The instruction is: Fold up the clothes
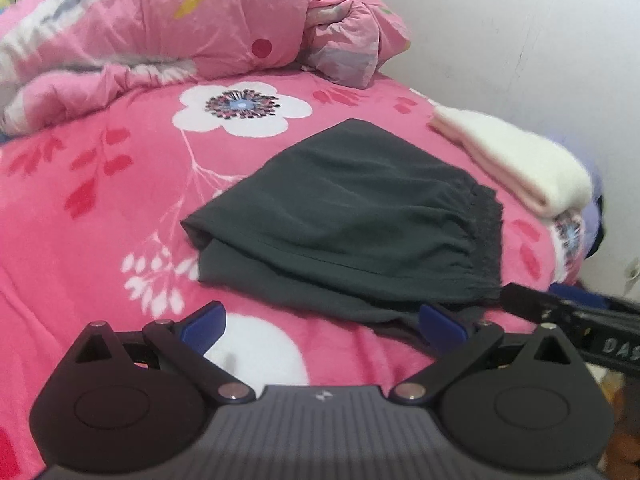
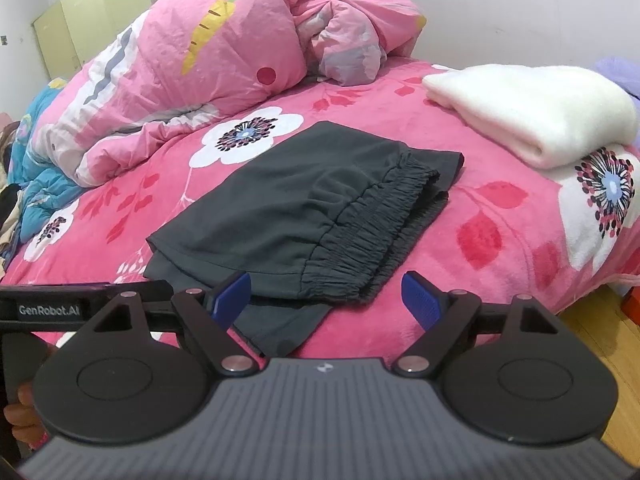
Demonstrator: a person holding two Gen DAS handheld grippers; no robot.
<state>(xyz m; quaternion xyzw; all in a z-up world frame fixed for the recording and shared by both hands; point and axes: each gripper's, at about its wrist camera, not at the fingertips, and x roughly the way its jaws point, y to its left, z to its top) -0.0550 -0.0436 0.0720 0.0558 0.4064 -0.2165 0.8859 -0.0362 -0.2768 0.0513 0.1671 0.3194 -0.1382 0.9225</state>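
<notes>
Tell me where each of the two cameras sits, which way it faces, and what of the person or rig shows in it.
Left wrist: sits on the left gripper, low at the bed's near edge, facing the folded dark grey shorts with the elastic waistband; its own open blue-padded fingers show, plus the right gripper's black body at the right edge.
Right wrist: sits on the right gripper, looking across the same shorts; its open fingers show, the left gripper's body and a hand at the left.
Shared: shorts, folded white fluffy towel, crumpled pink quilt, pink floral blanket.

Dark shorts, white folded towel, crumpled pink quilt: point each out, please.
dark shorts (image 2: 296,200): right wrist view, on the flat upper fabric layer.
white folded towel (image 2: 532,108): right wrist view, on its top face.
crumpled pink quilt (image 1: 160,12): left wrist view, on its broad side.
</notes>
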